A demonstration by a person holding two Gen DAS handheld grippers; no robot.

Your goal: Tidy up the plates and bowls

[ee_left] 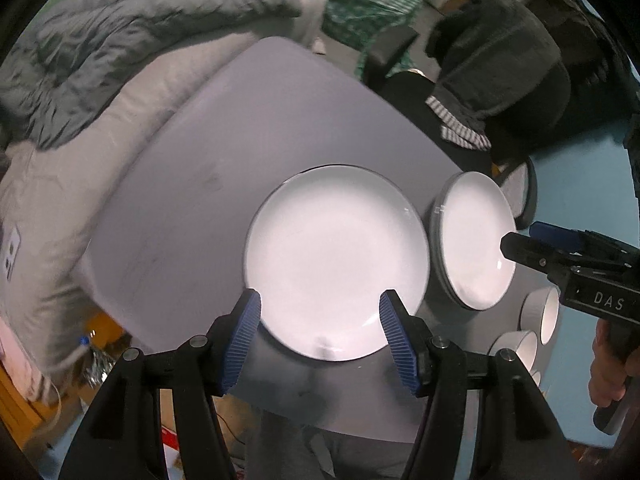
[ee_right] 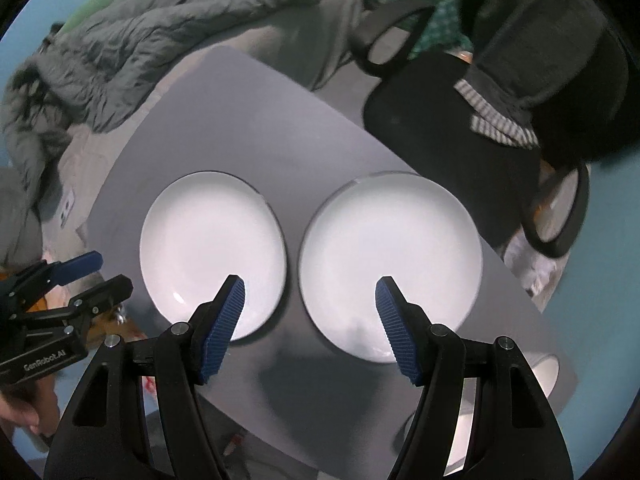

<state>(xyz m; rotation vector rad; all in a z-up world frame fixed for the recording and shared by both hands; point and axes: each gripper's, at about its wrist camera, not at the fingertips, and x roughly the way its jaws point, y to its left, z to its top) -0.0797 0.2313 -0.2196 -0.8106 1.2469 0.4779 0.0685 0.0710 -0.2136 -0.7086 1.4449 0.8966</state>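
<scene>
Two white plates lie side by side on a grey table (ee_right: 248, 128). In the right wrist view they are the left plate (ee_right: 212, 240) and the right plate (ee_right: 392, 248). My right gripper (ee_right: 310, 286) hangs open above the gap between them, holding nothing. My left gripper (ee_left: 320, 312) is open and empty over the near rim of the left plate (ee_left: 336, 256), with the other plate (ee_left: 476, 240) to its right. Each gripper shows in the other's view: the right gripper (ee_left: 528, 240), the left gripper (ee_right: 104, 272). Two white bowls (ee_left: 546, 314) (ee_left: 516, 346) stand at the table's right end.
A bed with a rumpled grey quilt (ee_left: 120, 28) runs along the far left side of the table. A black office chair (ee_right: 460, 120) draped with dark clothes and a striped cloth stands at the far right. A person's hand (ee_left: 608, 372) holds the right gripper's handle. The floor is blue.
</scene>
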